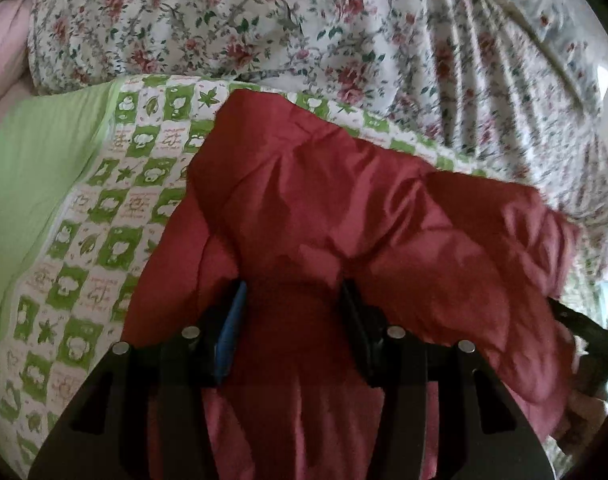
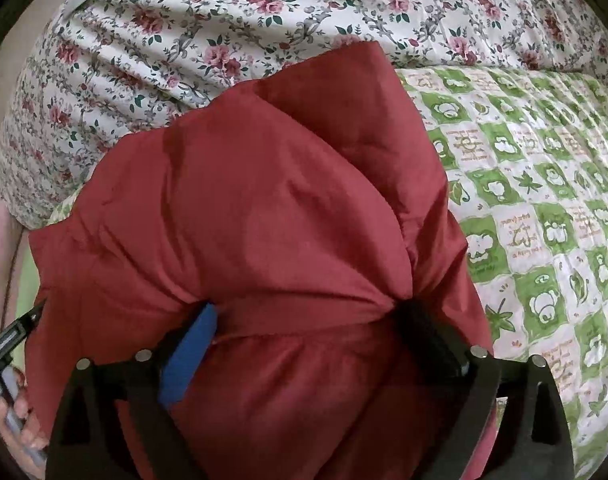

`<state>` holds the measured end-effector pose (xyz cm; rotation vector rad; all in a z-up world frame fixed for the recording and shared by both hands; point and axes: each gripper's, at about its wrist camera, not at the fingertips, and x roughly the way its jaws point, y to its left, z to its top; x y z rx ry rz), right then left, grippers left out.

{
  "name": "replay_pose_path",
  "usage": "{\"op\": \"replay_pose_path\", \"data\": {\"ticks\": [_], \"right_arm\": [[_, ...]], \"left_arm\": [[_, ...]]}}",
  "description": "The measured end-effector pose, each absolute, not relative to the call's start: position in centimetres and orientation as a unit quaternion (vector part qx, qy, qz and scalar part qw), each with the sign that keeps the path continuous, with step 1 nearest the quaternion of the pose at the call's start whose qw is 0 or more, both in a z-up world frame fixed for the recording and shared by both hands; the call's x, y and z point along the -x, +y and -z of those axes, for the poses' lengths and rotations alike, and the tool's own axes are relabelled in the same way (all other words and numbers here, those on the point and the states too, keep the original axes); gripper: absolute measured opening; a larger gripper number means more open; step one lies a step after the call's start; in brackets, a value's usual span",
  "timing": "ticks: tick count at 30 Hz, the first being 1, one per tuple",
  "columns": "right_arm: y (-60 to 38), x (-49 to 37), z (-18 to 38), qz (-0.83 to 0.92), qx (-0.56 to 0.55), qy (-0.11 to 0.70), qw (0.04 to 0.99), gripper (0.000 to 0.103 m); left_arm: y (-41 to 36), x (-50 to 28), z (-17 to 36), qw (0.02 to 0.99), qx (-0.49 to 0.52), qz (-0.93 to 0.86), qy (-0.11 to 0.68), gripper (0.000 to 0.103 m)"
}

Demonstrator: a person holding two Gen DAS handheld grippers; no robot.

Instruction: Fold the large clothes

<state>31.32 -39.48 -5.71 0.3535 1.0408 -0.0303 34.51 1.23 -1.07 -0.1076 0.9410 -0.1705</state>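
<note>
1. left wrist view: the red padded garment (image 1: 343, 220) is spread over centre and lower frame on the green checked quilt (image 1: 104, 208). a puffy fold is pinched by the left gripper (image 1: 294, 320), half closed.
2. right wrist view: the garment (image 2: 244, 220) fills the centre. the right gripper (image 2: 304, 332) is spread wide astride a bulge; contact cannot be told. soft, light, slippery fabric is judged; seams are best gripped.

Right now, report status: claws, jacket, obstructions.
Left claw pinching a fold of the red jacket. Right claw spread wide around jacket bulk, grip unclear. Jacket bunched on green checked quilt. Floral bedding behind, nothing blocking.
</note>
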Motion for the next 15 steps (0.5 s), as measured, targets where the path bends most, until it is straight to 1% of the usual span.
{"op": "replay_pose_path", "data": {"ticks": [6,15], "right_arm": [[-39.1,-29.5,3.6,0.012,-0.148,0.478,0.866,0.095],[-39.4,-26.0,0.9,-0.005,-0.141,0.459,0.877,0.096]], "left_arm": [[2.8,-32.0,-0.6,0.89,0.062,0.094,0.442,0.047],[4.5,-30.5,-0.8,0.89,0.076,0.112,0.435,0.047]]}}
